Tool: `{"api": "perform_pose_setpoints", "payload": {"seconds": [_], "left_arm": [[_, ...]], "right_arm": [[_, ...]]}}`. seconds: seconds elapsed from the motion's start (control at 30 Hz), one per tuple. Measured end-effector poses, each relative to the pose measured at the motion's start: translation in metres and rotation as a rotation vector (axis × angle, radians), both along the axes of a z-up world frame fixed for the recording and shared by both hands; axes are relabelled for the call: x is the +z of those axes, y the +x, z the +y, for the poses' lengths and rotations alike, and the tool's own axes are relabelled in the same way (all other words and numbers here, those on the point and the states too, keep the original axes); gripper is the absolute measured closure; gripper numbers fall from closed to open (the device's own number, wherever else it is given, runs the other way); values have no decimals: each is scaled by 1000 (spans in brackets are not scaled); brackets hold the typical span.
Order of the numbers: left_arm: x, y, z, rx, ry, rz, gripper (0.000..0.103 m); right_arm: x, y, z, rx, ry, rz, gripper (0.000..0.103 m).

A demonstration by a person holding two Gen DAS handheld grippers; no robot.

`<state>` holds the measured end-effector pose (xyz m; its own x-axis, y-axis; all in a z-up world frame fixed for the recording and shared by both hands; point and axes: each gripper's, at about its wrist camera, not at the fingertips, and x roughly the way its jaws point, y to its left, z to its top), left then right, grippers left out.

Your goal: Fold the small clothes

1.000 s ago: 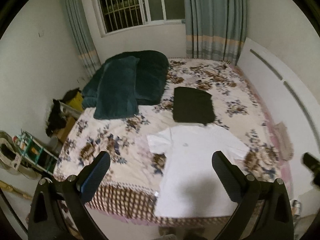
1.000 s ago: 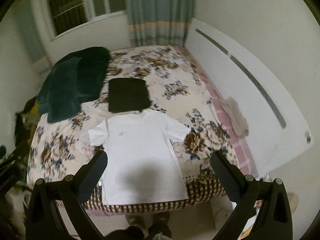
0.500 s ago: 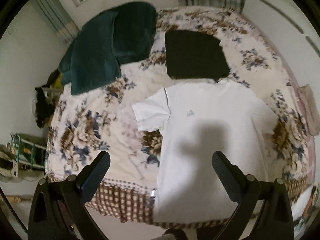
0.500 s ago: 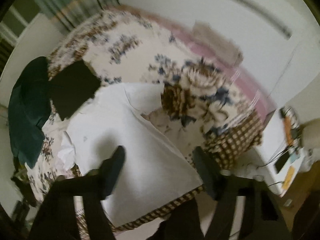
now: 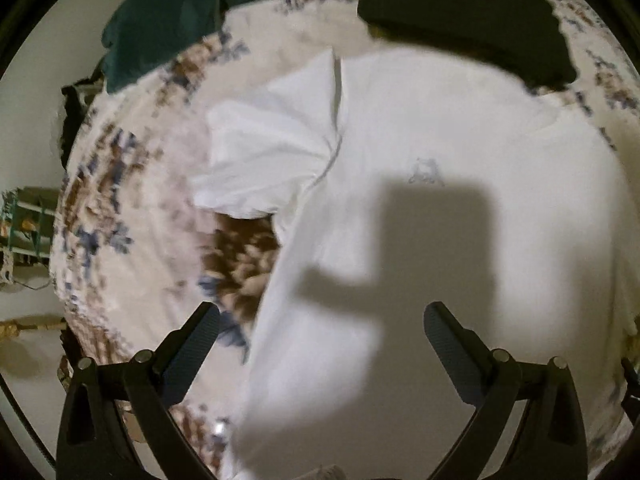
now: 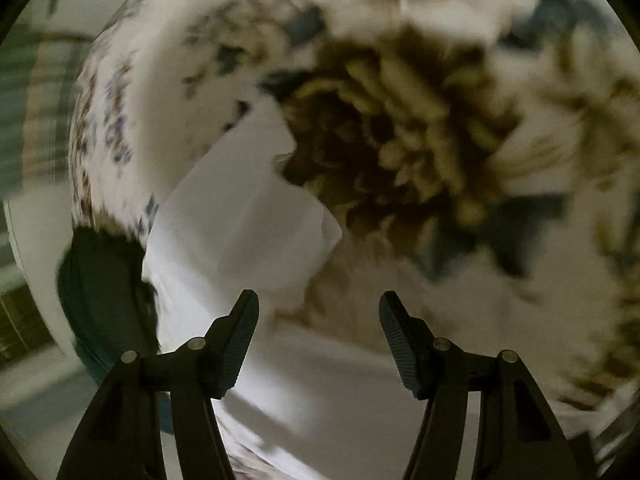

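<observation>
A white T-shirt (image 5: pixel 440 240) lies flat on the floral bedsheet (image 5: pixel 132 208), its left sleeve (image 5: pixel 272 152) spread out and creased. My left gripper (image 5: pixel 320 320) hangs close above the shirt's left side edge, open, with nothing between its fingers. In the blurred right wrist view, the shirt's right sleeve (image 6: pixel 240 216) lies just ahead of my right gripper (image 6: pixel 320 304). That gripper is open at a middling width and low over the sheet, its left finger (image 6: pixel 240 328) over white cloth, and it holds nothing.
A folded black garment (image 5: pixel 460 12) lies just beyond the shirt's collar, and a dark green blanket (image 5: pixel 168 12) sits at the far left of the bed. A small shelf (image 5: pixel 24 220) stands beside the bed's left edge. A large brown flower print (image 6: pixel 400 140) lies beside the sleeve.
Both grippers have dropped from high above the bed to just over the shirt. The right one has rolled and swung to the right sleeve, and its jaws have narrowed.
</observation>
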<state>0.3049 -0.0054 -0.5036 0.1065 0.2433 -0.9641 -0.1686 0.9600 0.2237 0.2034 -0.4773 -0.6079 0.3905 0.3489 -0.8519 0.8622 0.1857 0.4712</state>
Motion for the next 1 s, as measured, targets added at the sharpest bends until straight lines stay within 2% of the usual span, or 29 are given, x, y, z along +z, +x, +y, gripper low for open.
{"api": "perform_pose_setpoints", "payload": {"seconds": [0.13, 0.23, 0.27, 0.3, 0.37, 0.47, 0.57, 0.7, 0.73, 0.8, 0.87, 0.9, 0.93, 0.97, 1.0], "left_arm": [[-33, 14, -4, -19, -19, 9, 0], [-46, 20, -4, -19, -39, 5, 0], [-48, 21, -3, -15, -48, 4, 0], [-49, 22, -3, -9, -56, 5, 0], [-48, 21, 2, 3, -67, -1, 0], [-41, 20, 11, 12, -62, -21, 0], [-34, 15, 28, 32, -49, -38, 0], [-31, 5, 56, 70, -31, -48, 0], [-31, 1, 64, 79, -26, -48, 0], [-32, -8, 77, 98, -12, -44, 0], [-35, -16, 91, 118, 1, -36, 0], [-37, -20, 100, 130, 9, -26, 0], [-38, -24, 108, 142, 10, -18, 0], [-37, -28, 111, 150, 11, -15, 0], [-37, -31, 119, 162, 12, -13, 0]], "right_arm": [[-49, 17, 6, -92, 44, -47, 38], [-63, 28, 15, -151, 16, -92, 36], [-63, 32, 19, -170, -10, -113, 44], [-61, 37, 22, -173, -40, -121, 67], [-55, 52, 30, -145, -115, -102, 94], [-28, 83, 43, -72, -253, -96, 97], [12, 128, 73, 111, -447, -108, 98], [55, 185, 152, 475, -688, -165, 98], [57, 203, 189, 614, -756, -179, 98], [50, 215, 243, 818, -833, -188, 98], [23, 221, 298, 1083, -851, -143, 98], [10, 216, 317, 1175, -862, -108, 98], [-4, 211, 331, 1240, -846, -87, 98], [-10, 207, 334, 1251, -809, -85, 95], [-14, 200, 330, 1237, -757, -79, 86]]}}
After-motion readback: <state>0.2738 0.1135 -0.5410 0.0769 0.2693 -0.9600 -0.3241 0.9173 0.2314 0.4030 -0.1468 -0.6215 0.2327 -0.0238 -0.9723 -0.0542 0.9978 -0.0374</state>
